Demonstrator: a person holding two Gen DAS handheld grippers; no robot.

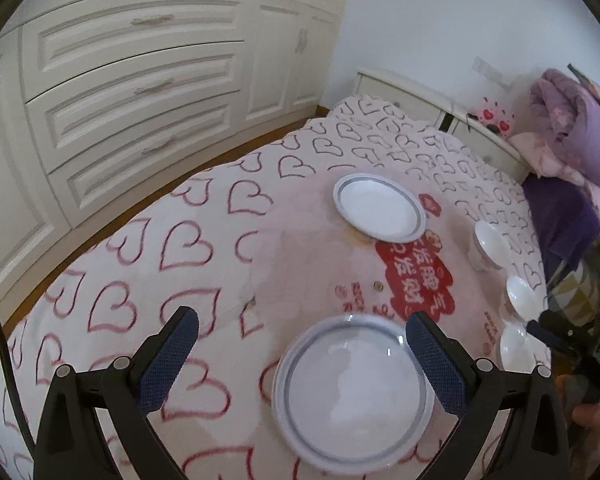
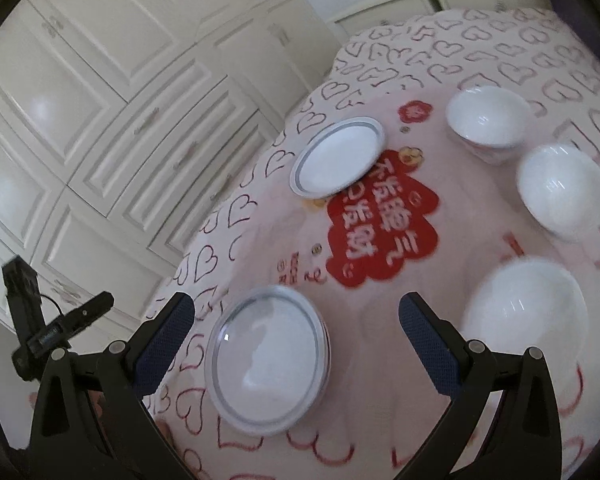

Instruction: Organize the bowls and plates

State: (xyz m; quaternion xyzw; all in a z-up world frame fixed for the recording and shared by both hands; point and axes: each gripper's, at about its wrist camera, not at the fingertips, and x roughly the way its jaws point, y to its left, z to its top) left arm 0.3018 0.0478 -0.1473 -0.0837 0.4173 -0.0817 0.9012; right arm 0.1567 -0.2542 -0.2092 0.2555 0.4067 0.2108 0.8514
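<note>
Two white plates with grey rim bands lie on a plastic sheet with red print. The near plate [image 1: 352, 396] [image 2: 266, 360] seems to rest on a second one. The far plate [image 1: 380, 208] [image 2: 338, 158] lies alone. Three white bowls stand in a row on the right: far bowl [image 1: 490, 246] [image 2: 486, 120], middle bowl [image 1: 524, 296] [image 2: 560, 190], near bowl [image 1: 516, 348] [image 2: 524, 316]. My left gripper [image 1: 300, 322] hovers open over the near plate. My right gripper [image 2: 296, 304] is open between the near plate and near bowl, holding nothing.
Everything sits on a bed with a heart-patterned sheet [image 1: 148, 264]. White drawers and cupboards [image 1: 132, 88] line the far side. A headboard [image 1: 412, 96] and purple bedding [image 1: 572, 128] are at the right. The left gripper's body [image 2: 56, 328] shows at the right wrist view's left edge.
</note>
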